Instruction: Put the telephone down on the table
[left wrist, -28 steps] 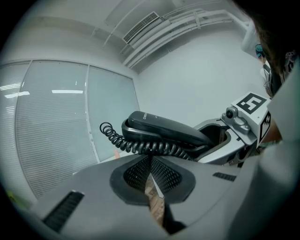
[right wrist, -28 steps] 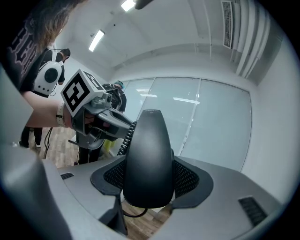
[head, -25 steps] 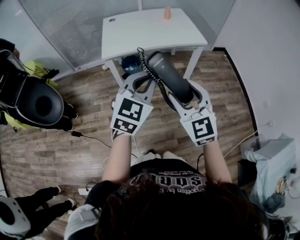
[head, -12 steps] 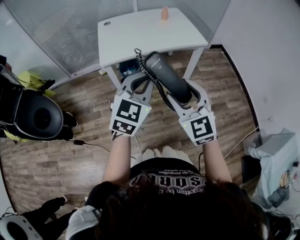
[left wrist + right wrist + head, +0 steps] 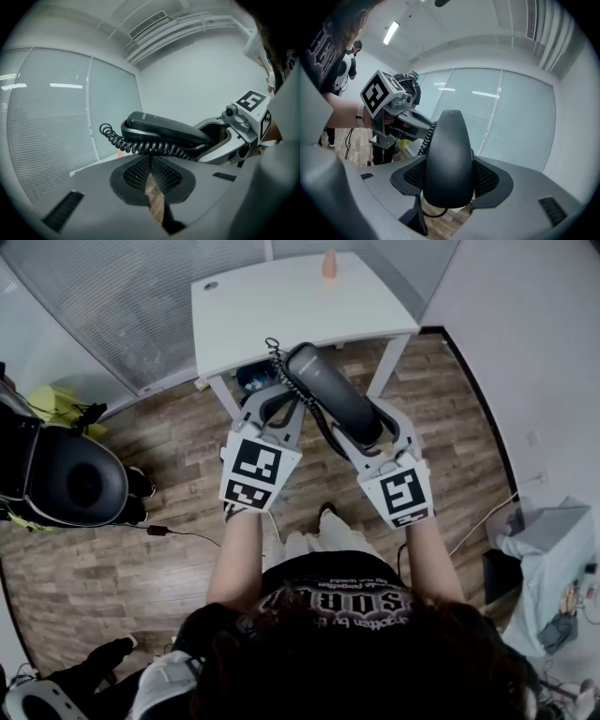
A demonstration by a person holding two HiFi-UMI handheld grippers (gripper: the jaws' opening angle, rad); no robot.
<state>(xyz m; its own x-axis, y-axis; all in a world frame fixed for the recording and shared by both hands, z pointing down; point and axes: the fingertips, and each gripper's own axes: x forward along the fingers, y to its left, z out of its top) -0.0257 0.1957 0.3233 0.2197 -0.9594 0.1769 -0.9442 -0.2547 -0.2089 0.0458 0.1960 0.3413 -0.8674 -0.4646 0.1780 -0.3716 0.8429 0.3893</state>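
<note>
Biggest thing in the head view is the wood floor (image 5: 141, 474), and there's loads of it free around the person. Next is the white table (image 5: 281, 315) right in front. Its top is almost all bare, with just a small orange thing (image 5: 329, 265) by the far edge and a little round hole (image 5: 210, 284) near the far left corner. The front edge and both front legs are in plain sight.

The telephone handset (image 5: 333, 395) isn't on the table. It's held in the air over the floor, with its upper end just about overlapping the table's front edge as seen from above. It's a dark grey, glossy, rounded, long handset, fatter at the ends.

The right gripper (image 5: 370, 427) is holding it. In the right gripper view the mesh pads are clamped on both sides of the handset (image 5: 449, 154), which fills the gap between the right gripper's (image 5: 449, 173) jaws.

The left gripper (image 5: 281, 399) sits just beside it. In the left gripper view its jaws (image 5: 150, 161) are pinched together at the tips, right where the black coiled cord (image 5: 140, 146) crosses them, so it looks like it's nipping the cord. The cord (image 5: 298, 390) runs along the handset's left side.

Writing: there's small pale print on the handset (image 5: 164, 129) near its left end, too tiny to read. Each gripper carries a cube with black-and-white square markers.
</note>
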